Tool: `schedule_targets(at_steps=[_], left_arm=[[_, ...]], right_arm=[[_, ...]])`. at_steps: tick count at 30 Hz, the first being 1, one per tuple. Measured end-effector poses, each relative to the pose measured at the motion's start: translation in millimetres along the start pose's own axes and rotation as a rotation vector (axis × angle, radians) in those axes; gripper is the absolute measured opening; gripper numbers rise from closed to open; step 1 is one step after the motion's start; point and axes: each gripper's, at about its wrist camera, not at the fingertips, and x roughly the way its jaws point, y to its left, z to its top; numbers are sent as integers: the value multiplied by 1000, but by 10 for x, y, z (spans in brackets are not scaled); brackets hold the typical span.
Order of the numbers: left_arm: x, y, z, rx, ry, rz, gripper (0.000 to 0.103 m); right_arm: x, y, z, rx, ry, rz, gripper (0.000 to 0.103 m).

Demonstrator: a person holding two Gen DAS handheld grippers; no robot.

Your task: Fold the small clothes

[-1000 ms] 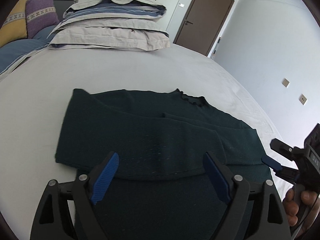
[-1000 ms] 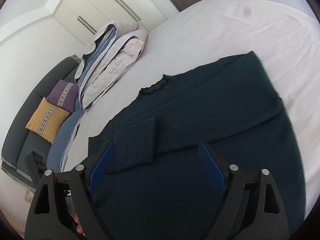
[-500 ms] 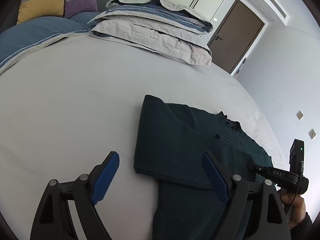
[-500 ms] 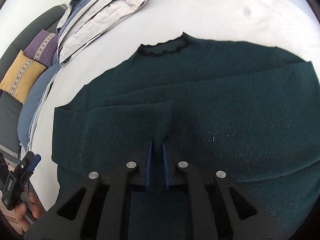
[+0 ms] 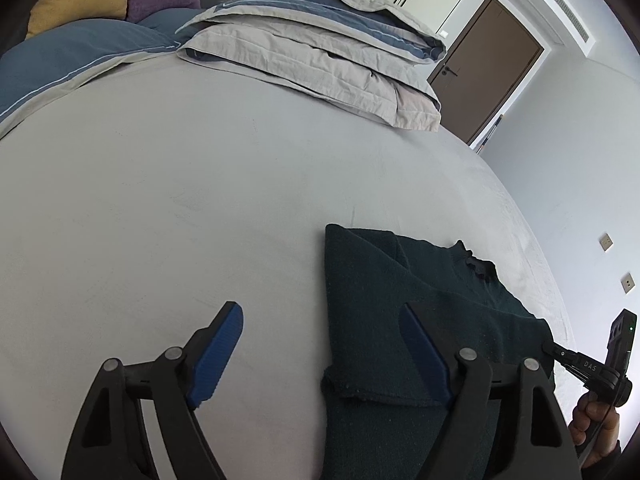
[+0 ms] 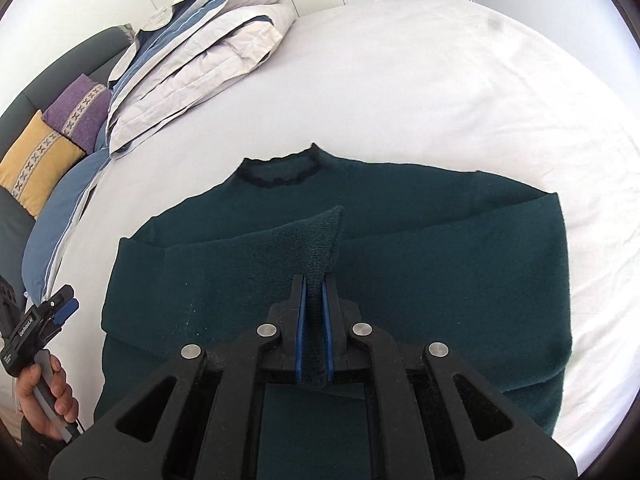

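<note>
- Sweater first: in the left wrist view the dark green knitted sweater with a frilled neckline (image 5: 404, 320) lies flat on the pale grey bed sheet (image 5: 168, 208), to the right of centre, with its near left edge doubled over into a straight fold line.
- Left gripper (image 5: 320, 354), black with blue ribbed pads, stands released, its jaws spread wide; one finger is over bare sheet and the other over the sweater's folded edge, and nothing is between them.
- At the far right of this view a hand holds the right gripper (image 5: 560, 354) low at the sweater's right side; from here I cannot tell how its jaws stand.
- Behind, a folded grey and blue duvet (image 5: 320, 40) sits at the head of the bed, well apart from the work.
- In the right wrist view the sweater (image 6: 440, 260) lies with its neckline away from the camera and both sleeves (image 6: 460, 220) already laid across the chest.
- Right gripper (image 6: 314, 324) is clenched on a cuff of the knit near the middle of the chest, and the cloth peaks up in a small tent from its pads.
- Left gripper (image 6: 62, 308) waits at the sweater's left side, off the cloth.
- Judgement: the sleeve folds look roughly done, with the pinched cuff not yet laid flat; the body folds, side to side or hem to neck, remain, so the task seems about half finished.
</note>
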Motion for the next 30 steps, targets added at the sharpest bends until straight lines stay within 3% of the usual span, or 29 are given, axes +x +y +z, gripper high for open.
schedule_targets(at_steps=[11,16,17,18,20,24,30], left_arm=[[723,-191,359,25,96,74,78],[1017,-313,364,77,143,110,47],[1037,-318,355,84,137,114,39],[1045,-310,354,81,132,111,24],[1045,-266,365,66,134,98,10],[991,-241,309,103,113,104,8],[964,-166,279,80,90,108,8]], right_arm=[[312,-245,-17,6,9,28,6],[447,-222,-59,4,19,32,6],[470,-220,-70,3,23,33,6],[489,-217,-82,0,26,32,6],[512,-213,-97,-3,27,29,6],[535,-174,-96,-3,21,28,6],[550,-64,-84,-21,24,16,6]])
